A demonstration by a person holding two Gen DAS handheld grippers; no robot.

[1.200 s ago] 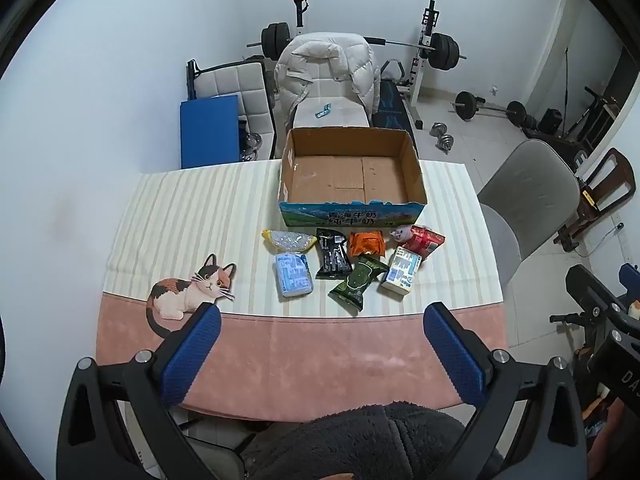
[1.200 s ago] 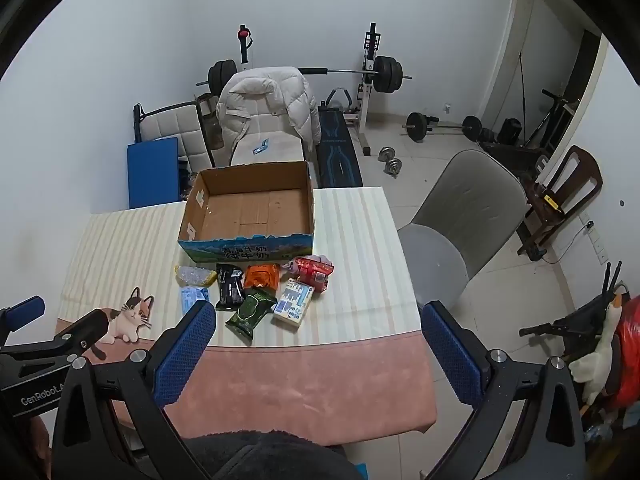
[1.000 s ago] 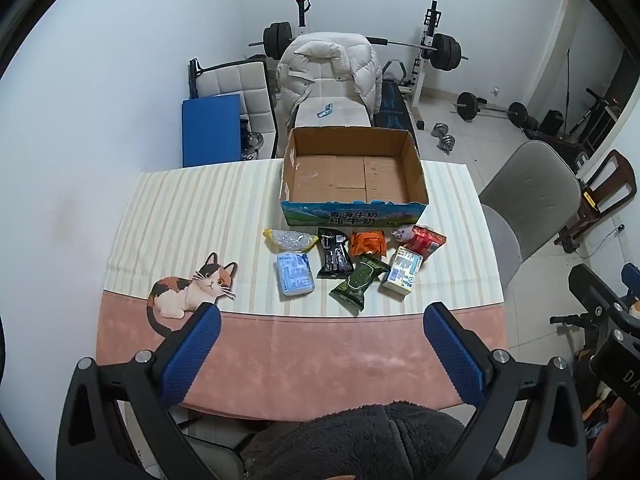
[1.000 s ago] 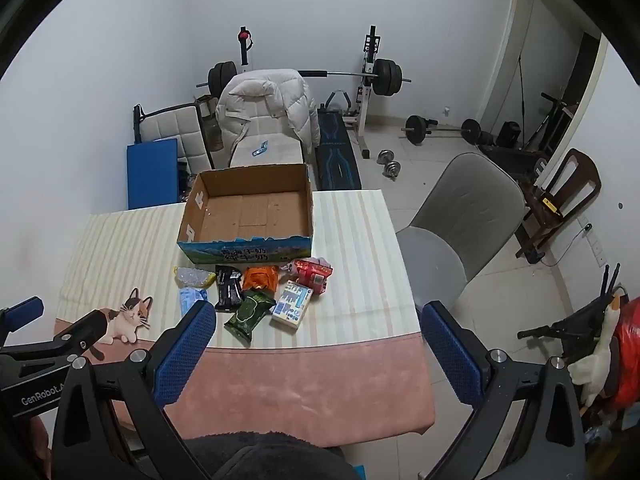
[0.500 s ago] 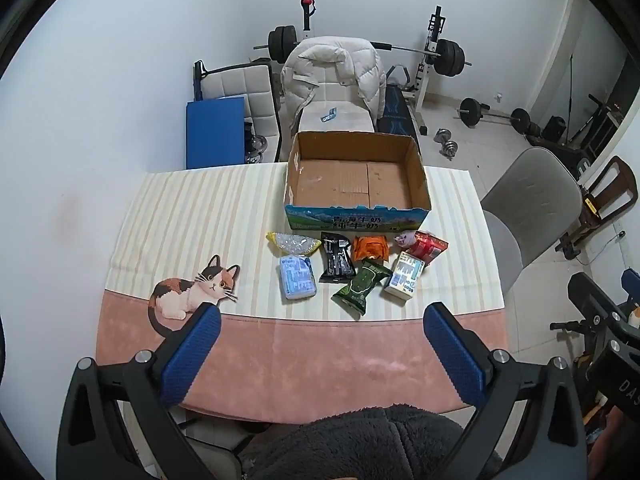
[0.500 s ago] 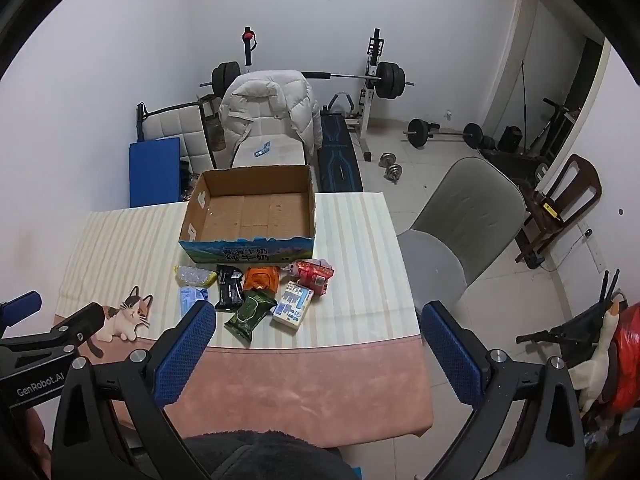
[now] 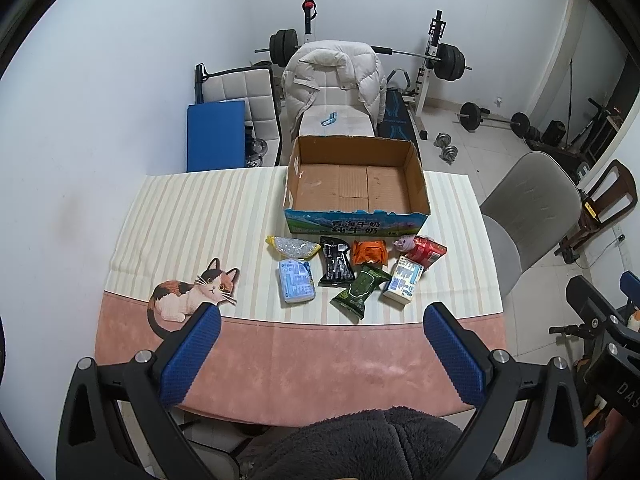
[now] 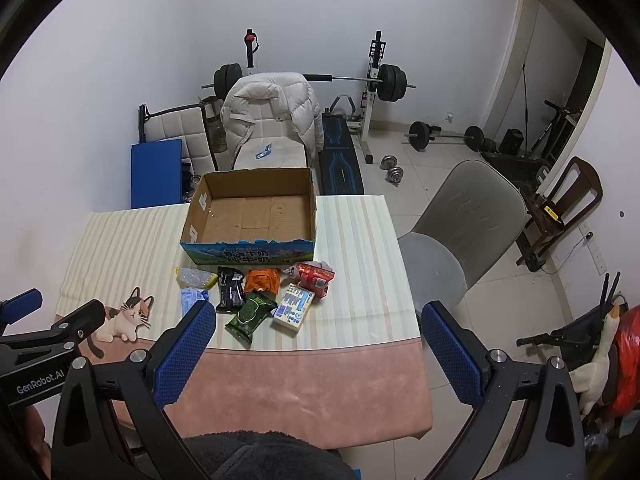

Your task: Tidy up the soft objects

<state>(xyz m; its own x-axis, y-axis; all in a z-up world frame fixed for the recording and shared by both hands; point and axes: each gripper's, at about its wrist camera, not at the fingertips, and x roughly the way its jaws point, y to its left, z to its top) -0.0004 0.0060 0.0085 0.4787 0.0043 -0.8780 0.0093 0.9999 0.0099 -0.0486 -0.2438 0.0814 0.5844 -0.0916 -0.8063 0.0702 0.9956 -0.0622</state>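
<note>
I am looking down on the table (image 7: pixel 240 208) from well above, and I am reading its cloth as the staging area: everything soft is lying in one cluster on the striped part, right in front of the cardboard box (image 7: pixel 356 188), which is sitting open-topped and with nothing inside, so I am judging it to be the place the packets are meant to go. There is one box and, counting the cluster, seven small soft items lying flat, some touching: one blue tissue pack (image 7: pixel 295 282), one white-and-blue pack (image 7: pixel 403 277), one green pouch (image 7: pixel 360 287), one black pouch (image 7: pixel 336 265), one red packet (image 7: pixel 425 251) with something pinkish tucked against it (too small for me to name), one orange packet (image 7: pixel 369 251), and one clear bag with yellow ends (image 7: pixel 293 245). I am holding both tools high and back over the near pink edge, presumably to survey before choosing a first pick. The left gripper (image 7: pixel 320 354) is spread wide with nothing between its blue pads, and the right gripper (image 8: pixel 318 354) is likewise wide apart and carrying nothing. Neither is near any packet yet, so I am judging the sorting as not yet begun.
</note>
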